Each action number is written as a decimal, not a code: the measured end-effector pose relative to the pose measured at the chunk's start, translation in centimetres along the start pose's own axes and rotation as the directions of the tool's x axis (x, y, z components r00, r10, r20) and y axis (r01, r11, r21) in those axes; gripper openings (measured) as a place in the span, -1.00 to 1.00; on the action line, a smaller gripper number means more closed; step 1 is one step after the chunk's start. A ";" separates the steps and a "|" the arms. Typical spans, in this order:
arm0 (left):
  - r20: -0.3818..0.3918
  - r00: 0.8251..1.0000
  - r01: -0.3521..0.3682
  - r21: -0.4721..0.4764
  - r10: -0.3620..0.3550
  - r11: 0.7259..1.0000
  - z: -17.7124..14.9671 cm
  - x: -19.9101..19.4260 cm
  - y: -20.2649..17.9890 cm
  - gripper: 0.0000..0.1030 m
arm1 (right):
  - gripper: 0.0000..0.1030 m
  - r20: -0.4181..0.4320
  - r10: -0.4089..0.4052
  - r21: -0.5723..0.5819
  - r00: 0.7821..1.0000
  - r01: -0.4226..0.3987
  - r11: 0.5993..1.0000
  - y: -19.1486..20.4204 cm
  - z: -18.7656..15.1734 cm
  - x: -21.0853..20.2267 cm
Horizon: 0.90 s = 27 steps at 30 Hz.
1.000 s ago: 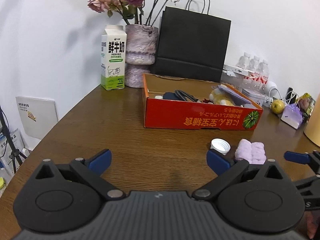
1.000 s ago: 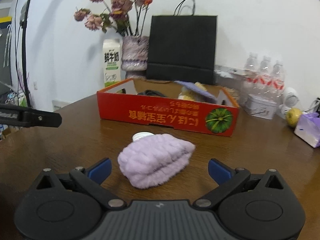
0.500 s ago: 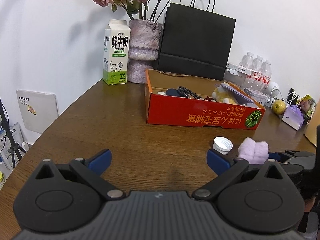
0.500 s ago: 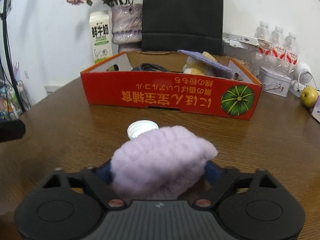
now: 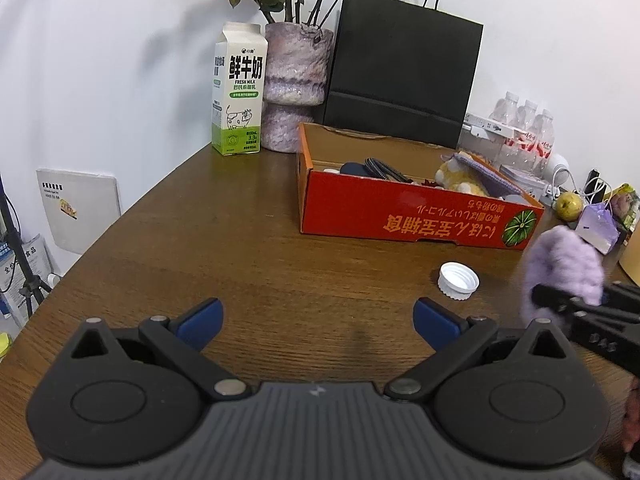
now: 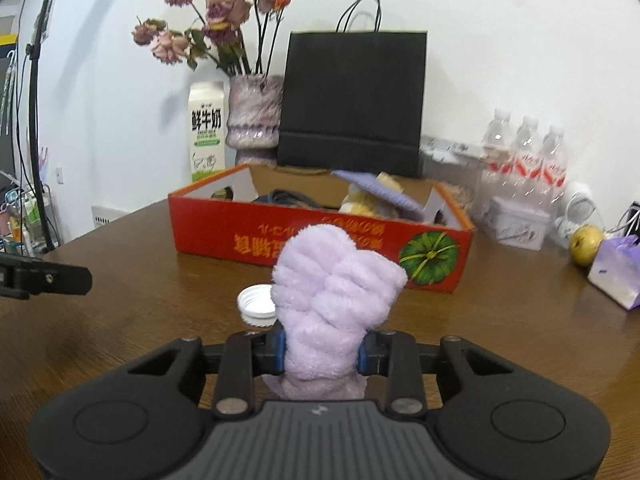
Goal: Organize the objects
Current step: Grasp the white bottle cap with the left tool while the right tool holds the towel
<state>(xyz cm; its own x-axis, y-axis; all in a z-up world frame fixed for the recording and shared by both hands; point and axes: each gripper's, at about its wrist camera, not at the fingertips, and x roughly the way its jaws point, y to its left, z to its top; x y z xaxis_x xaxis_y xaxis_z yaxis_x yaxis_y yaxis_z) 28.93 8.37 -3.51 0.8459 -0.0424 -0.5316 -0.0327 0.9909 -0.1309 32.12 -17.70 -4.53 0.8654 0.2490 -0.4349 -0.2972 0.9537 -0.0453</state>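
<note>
My right gripper (image 6: 321, 351) is shut on a fluffy lilac towel (image 6: 334, 296) and holds it lifted above the wooden table (image 6: 120, 320). The towel also shows at the right of the left wrist view (image 5: 562, 268). A white bottle cap (image 6: 256, 305) lies on the table just left of the towel; it also shows in the left wrist view (image 5: 458, 281). Behind stands the red cardboard box (image 6: 320, 246), which holds a plush toy, black cables and a purple cloth. My left gripper (image 5: 316, 324) is open and empty above the table, to the left.
A milk carton (image 5: 239, 92), a vase of dried roses (image 5: 294, 80) and a black paper bag (image 5: 400, 80) stand behind the box. Water bottles (image 6: 524, 160), a tin, a yellow apple (image 6: 586, 240) and a small purple bag (image 6: 618, 272) are at the right.
My right gripper closed on the lilac towel and lifted it off the table. The left gripper stayed open and rose slightly.
</note>
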 end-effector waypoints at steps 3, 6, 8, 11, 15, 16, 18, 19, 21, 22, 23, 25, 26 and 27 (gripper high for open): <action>-0.010 1.000 -0.007 0.007 0.007 1.000 -0.2 0.4 -0.2 1.00 | -0.43 0.019 -0.015 -0.006 1.000 0.015 1.000 -1.0 -0.1 -0.7; -0.020 1.000 -0.010 0.034 0.011 0.999 -0.5 0.8 -0.8 1.00 | -0.43 0.033 -0.034 -0.007 0.999 0.034 0.999 -2.0 -0.2 -1.2; -0.023 1.000 -0.003 0.054 0.005 0.999 -0.6 1.0 -1.5 1.00 | -0.43 0.040 -0.044 -0.007 0.998 0.044 0.999 -2.8 -0.3 -1.5; -0.031 1.000 0.005 0.077 -0.002 0.997 -0.6 1.5 -2.7 1.00 | -0.43 0.046 -0.059 -0.006 0.997 0.059 0.998 -3.8 -0.4 -1.7; -0.070 0.998 0.017 0.098 -0.010 0.995 -0.5 2.8 -4.8 1.00 | -0.43 0.057 -0.075 0.003 0.996 0.075 0.997 -5.3 -0.4 -2.0; -0.080 0.997 0.022 0.105 -0.013 0.994 -0.5 3.1 -5.4 1.00 | -0.43 0.058 -0.077 0.008 0.995 0.077 0.997 -5.7 -0.4 -2.0; -0.095 0.995 0.031 0.122 -0.020 0.992 -0.5 3.8 -6.8 1.00 | -0.43 0.059 -0.081 0.017 0.995 0.080 0.997 -6.4 -0.4 -2.1; -0.101 0.995 0.038 0.130 -0.025 0.991 -0.5 4.2 -7.4 1.00 | -0.43 0.058 -0.082 0.020 0.995 0.081 0.997 -6.7 -0.4 -2.1; -0.107 0.994 0.043 0.146 -0.027 0.988 -0.6 4.9 -8.8 1.00 | -0.43 0.059 -0.081 0.023 0.995 0.080 0.997 -7.2 -0.4 -2.2; -0.109 0.994 0.042 0.151 -0.025 0.988 -0.5 5.3 -9.4 1.00 | -0.43 0.061 -0.081 0.023 0.995 0.080 0.997 -7.4 -0.5 -2.3; -0.109 0.994 0.042 0.153 -0.025 0.987 -0.5 5.6 -10.0 1.00 | -0.43 0.061 -0.081 0.024 0.995 0.079 0.997 -7.6 -0.5 -2.4; -0.105 0.994 0.034 0.153 -0.018 0.988 -0.2 6.3 -10.9 1.00 | -0.43 0.060 -0.082 0.027 0.995 0.080 0.996 -8.0 -0.5 -2.4; -0.100 0.995 0.028 0.154 -0.013 0.988 0.0 6.7 -11.4 1.00 | -0.43 0.059 -0.083 0.030 0.995 0.082 0.996 -8.3 -0.5 -2.3; -0.097 0.995 0.023 0.154 -0.008 0.988 0.1 7.1 -11.8 1.00 | -0.43 0.058 -0.086 0.034 0.995 0.084 0.996 -8.5 -0.5 -2.3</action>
<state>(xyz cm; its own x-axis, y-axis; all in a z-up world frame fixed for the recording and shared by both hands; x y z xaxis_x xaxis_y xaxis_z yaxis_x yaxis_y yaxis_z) 35.39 -3.65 -5.67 0.7906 -0.0622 -0.6091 0.0689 0.9975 -0.0124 32.42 -26.46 -3.62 0.9095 0.1757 -0.3767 -0.2098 0.9764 -0.0512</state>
